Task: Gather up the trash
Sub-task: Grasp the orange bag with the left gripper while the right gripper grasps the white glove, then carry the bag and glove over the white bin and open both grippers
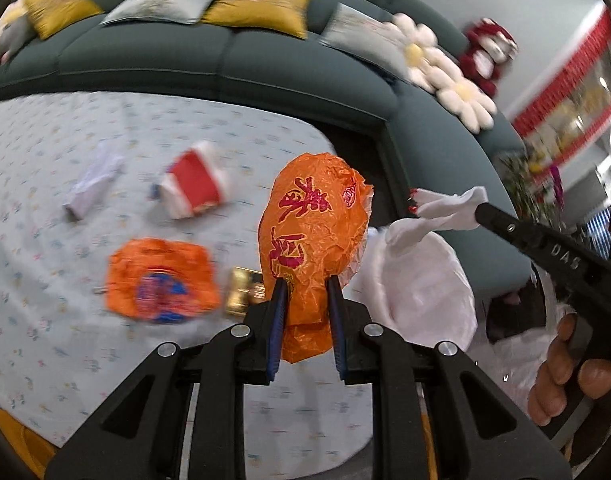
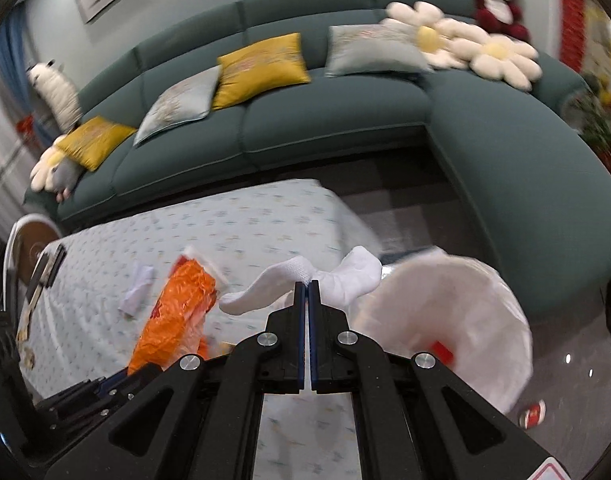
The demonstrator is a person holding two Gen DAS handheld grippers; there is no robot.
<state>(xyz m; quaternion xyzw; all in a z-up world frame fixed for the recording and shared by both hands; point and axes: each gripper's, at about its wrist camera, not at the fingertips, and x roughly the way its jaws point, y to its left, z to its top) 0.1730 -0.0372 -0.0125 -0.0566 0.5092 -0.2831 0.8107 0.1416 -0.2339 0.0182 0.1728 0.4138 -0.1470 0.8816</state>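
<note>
White plastic-lined round bin beside the floral-clothed table. Left gripper clamps 1 crumpled orange wrapper; right gripper pinches 1 white tissue. Step: carrying. Next: release both over the bin.

Right gripper, black with blue pads, jaws clamped together on a crumpled white tissue that flares out to either side of the tips. To its right, just beside, a round bin lined with a white plastic bag, mouth tilted toward the camera. Left of the tips, a crinkled orange foil wrapper held up by the left gripper, low left. Pale floral-print tablecloth beneath. Dark green sectional sofa behind, blurred.
</note>
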